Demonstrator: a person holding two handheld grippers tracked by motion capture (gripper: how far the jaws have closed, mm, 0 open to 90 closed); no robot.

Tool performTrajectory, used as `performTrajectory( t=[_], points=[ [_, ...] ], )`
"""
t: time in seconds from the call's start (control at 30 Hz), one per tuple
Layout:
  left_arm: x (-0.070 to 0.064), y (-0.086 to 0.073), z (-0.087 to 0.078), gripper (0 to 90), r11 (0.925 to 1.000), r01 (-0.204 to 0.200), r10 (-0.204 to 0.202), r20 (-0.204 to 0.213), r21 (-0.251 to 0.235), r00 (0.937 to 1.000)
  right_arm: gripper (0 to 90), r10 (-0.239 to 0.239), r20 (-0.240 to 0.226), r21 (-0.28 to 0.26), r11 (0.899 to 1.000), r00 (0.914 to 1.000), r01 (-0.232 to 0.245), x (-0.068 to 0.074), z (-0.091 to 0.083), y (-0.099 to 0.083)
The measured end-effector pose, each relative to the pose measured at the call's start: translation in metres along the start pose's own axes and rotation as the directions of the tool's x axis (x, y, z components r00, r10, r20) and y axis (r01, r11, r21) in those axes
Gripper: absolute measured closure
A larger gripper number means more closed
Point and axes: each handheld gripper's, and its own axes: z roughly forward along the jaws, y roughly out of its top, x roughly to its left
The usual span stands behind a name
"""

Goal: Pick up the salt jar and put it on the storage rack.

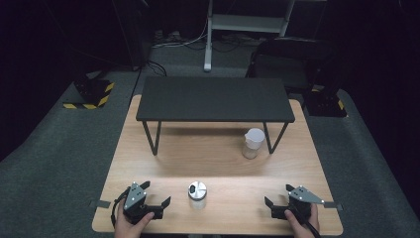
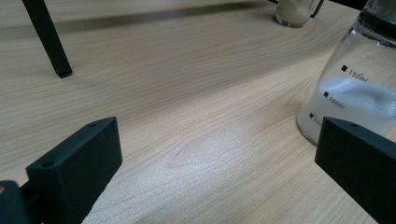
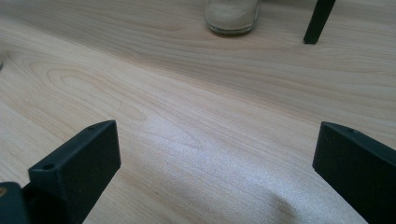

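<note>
Both grippers (image 1: 157, 196) (image 1: 278, 196) spread-fingered, grasping nothing; capped flask (image 1: 197, 194) upright between, axis vertical.

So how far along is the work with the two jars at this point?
Nothing looks done yet. The left gripper and right gripper both rest open at the near edge of the table, holding nothing. The capped jar of white powder stands between them, closer to the left one; the second jar stands by the black shelf. All handling seems still ahead.
</note>
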Motion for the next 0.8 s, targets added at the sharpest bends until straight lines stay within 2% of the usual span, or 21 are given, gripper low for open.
performTrajectory(
  t=[0.33,0.57,0.8],
  points=[
    [0.0000,-0.0012,-0.0004,0.7,0.9998,-0.019,0.019,0.007,-0.010,0.9998,0.5,-0.002,-0.006,0.002,1.000,1.0000,0.002,-0.0011,0.0003,0.0004],
    [-0.0022,-0.0008,-0.0020,0.6,0.9981,-0.039,0.041,0.047,-0.047,0.9980,0.6,-0.001,-0.006,0.000,1.000,1.0000,0.001,-0.0011,0.0001,0.0000],
    [-0.0049,-0.0001,-0.0014,0.6,0.9941,-0.055,0.066,0.110,-0.093,0.9917,0.5,-0.010,-0.005,0.001,1.000,0.9999,0.010,-0.0002,0.0001,0.0002]
  ],
)
